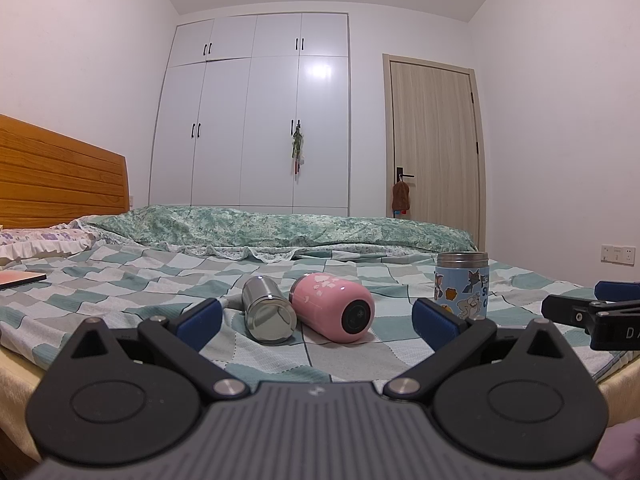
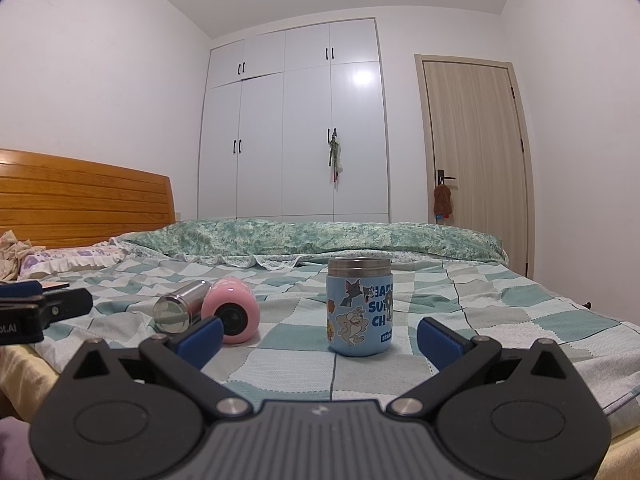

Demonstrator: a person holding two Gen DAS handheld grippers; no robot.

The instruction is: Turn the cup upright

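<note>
We held both tools low at the near edge of the bed (image 1: pixel 120 280), looking across the checked sheet at three cups. Our left hand-held gripper (image 1: pixel 316 316) stood released, its blue pads spread wide and holding nothing, and it faced the two cups that lay on their sides. That aim was deliberate, we judge: the fallen ones are what the task asks us to set upright, and wide jaws leave room to close round a body.

The pink cup (image 1: pixel 333 307) lay tipped over with its dark base turned toward us, just beside the steel cup (image 1: pixel 269 309), which also lay on its side and seemed to touch it. Both pointed away toward the far quilt (image 1: pixel 280 228), so their mouths were hidden and we could not tell whether anything was inside.

Our right hand-held gripper (image 2: pixel 320 340) was likewise released and empty, facing the blue cartoon cup (image 2: pixel 359 307). That one stood upright on the sheet, well apart to the right of the fallen pair, with a steel rim at the top; its contents did not show from this low angle.

Neither fallen cup had been touched yet. The soft bedding may let a righted cup lean, so it would want a flat patch.
</note>
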